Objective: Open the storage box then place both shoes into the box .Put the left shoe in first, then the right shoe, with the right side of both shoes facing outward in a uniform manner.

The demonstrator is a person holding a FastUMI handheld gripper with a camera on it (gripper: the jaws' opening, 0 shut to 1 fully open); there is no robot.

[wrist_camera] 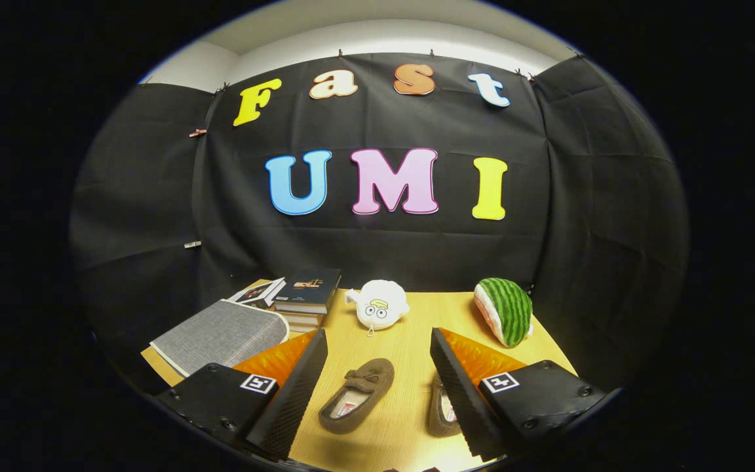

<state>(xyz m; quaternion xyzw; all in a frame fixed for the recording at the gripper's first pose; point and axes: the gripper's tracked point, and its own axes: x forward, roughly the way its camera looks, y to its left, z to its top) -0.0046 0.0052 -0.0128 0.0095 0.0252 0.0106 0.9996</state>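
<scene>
On the tabletop (410,341), your tool (377,387) sat spread and empty, one brown shoe (356,394) between its fingers, the other shoe (442,413) against the right finger, closed grey storage box (220,335) behind the left finger.

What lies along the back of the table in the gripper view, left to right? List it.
Grey storage box → stack of books → white plush toy → watermelon plush. The gripper hangs open over the shoes, its fingers holding nothing.
</scene>
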